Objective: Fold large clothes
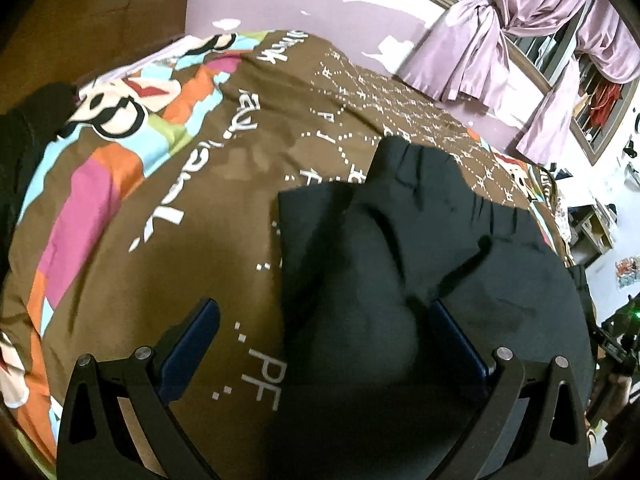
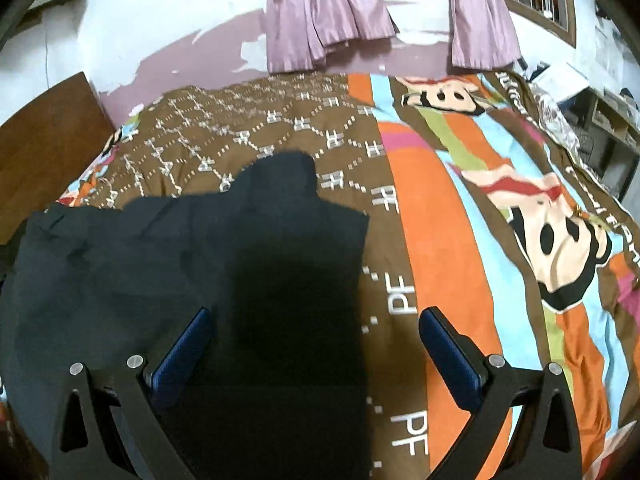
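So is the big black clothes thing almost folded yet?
Partly, it seems. The black garment lies on the patterned bedspread with one straight edge, maybe a first fold, but its top is lumpy. Left gripper and right gripper are open above it, holding nothing. Smoothing and more folds remain.

Black claw, blue pads, silver screws

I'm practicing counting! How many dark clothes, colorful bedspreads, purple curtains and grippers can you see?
Dark garment: 1
Cartoon-print bedspread: 1
Purple curtains: 2
Grippers, left gripper and right gripper, fingers spread open: 2
Total: 6
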Motion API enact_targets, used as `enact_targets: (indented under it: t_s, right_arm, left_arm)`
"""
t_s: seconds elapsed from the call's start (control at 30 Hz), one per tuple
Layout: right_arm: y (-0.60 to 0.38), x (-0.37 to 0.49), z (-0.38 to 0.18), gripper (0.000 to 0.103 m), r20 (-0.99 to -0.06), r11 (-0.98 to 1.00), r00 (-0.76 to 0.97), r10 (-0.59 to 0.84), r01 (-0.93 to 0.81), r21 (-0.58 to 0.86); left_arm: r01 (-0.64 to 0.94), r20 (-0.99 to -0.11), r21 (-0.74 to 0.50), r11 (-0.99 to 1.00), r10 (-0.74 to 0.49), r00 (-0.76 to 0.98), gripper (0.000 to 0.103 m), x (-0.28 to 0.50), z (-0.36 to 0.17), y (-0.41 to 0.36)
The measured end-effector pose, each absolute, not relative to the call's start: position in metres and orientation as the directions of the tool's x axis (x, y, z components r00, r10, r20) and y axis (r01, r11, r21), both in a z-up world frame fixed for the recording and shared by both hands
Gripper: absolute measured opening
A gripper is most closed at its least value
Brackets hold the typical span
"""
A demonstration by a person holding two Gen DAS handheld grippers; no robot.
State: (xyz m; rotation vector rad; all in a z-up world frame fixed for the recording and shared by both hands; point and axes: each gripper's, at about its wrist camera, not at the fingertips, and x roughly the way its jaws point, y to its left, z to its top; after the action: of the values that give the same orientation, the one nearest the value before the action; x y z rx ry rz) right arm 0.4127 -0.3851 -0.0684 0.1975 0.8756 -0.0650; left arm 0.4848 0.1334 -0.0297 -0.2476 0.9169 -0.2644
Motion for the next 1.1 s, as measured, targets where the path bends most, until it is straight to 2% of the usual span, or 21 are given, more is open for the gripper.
enact_targets:
  t_s: [0.23,0.43,0.57,0.9,1.1]
  right_arm:
    - [-0.391,0.413,-0.083,0.103,-0.792,0.962,0.597,0.129,0.120,0.247]
    - [-0.397,0.410,-0.101,0.103,-0.794,0.912,0.546,0.268,0.121,0.391]
    - [-0.401,0.409,-0.104,0.103,-0.785,0.893,0.538,0.306,0.123,0.433]
    - [-0.408,0.404,-0.111,0.103,-0.759,0.842,0.529,0.378,0.144,0.520]
    - [-0.402,0.402,-0.111,0.103,-0.734,0.814,0.493,0.466,0.086,0.574]
  left_arm:
    - [0.117,-0.747,-0.415,0.902,-0.411,0.522,0.102,0.486,-0.040,0.140]
    - [0.113,-0.737,-0.492,0.863,-0.482,0.473,0.102,0.488,-0.047,0.147]
    - [0.096,-0.718,-0.560,0.823,-0.540,0.438,0.102,0.488,-0.051,0.152]
    - [0.133,-0.682,-0.632,0.763,-0.630,0.372,0.102,0.483,-0.052,0.149]
    - [0.172,-0.663,-0.668,0.724,-0.684,0.305,0.102,0.482,-0.051,0.137]
